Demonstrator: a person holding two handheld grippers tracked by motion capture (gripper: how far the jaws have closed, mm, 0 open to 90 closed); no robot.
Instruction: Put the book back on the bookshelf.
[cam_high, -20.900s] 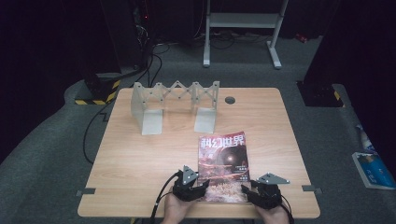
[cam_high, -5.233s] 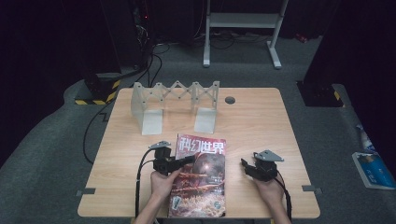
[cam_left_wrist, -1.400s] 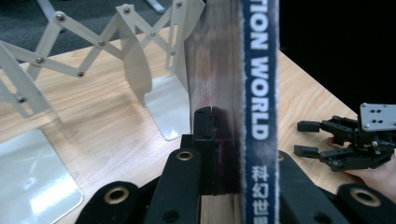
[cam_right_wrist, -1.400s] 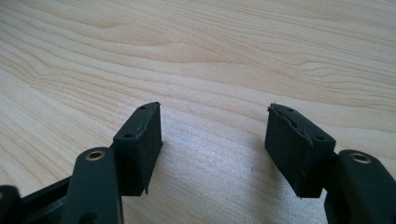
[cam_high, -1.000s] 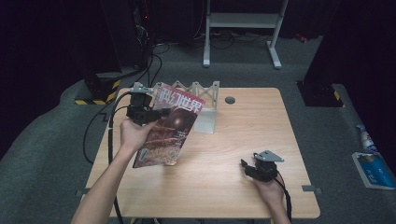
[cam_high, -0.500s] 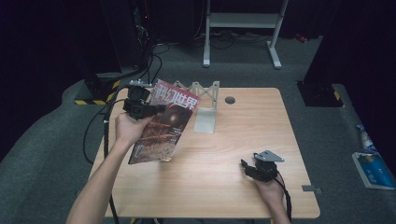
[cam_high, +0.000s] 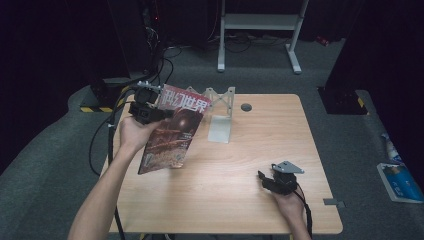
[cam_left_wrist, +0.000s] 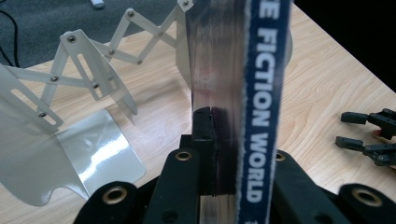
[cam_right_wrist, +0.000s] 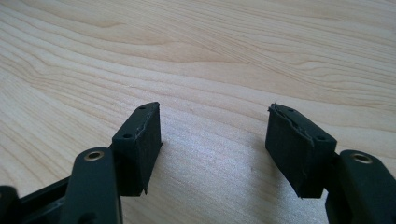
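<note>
worktop (cam_high: 240, 165): pale wood-grain top, square-ish with rounded corners, small dark round grommet (cam_high: 246, 107) near the far edge, mostly bare on the near half
floor: grey carpet all round, yellow-black hazard strip (cam_high: 92, 109) off the far left corner, black cables trailing down that side
room: pretty dark past the worktop, white metal stand (cam_high: 260, 30) on two feet at the back, black cabinets either side
off to the right: blue-and-white packet (cam_high: 400, 180) lying on the carpet, well apart from the worktop
rack (cam_left_wrist: 84, 88): clear expanding file rack with scissor links, standing at the far-left part of the worktop, one glossy divider plate catching the light in the left gripper view
magazine (cam_high: 172, 127): held up off the worktop over the far-left area, tilted, red-brown cover facing up and toward the camera, just in front of the rack, partly hiding it
magazine spine: blue strip with white lettering, seen edge-on in the left gripper view, rising straight up the middle
left tongs (cam_left_wrist: 211, 140): clamped tight on the magazine's edge, pages pinched between the black jaws
right tongs (cam_right_wrist: 215, 140): jaws spread wide with nothing between them, resting low over bare wood at the near right, well apart from the magazine
hands: left arm stretched out toward the rack, right hand parked at the near edge
</note>
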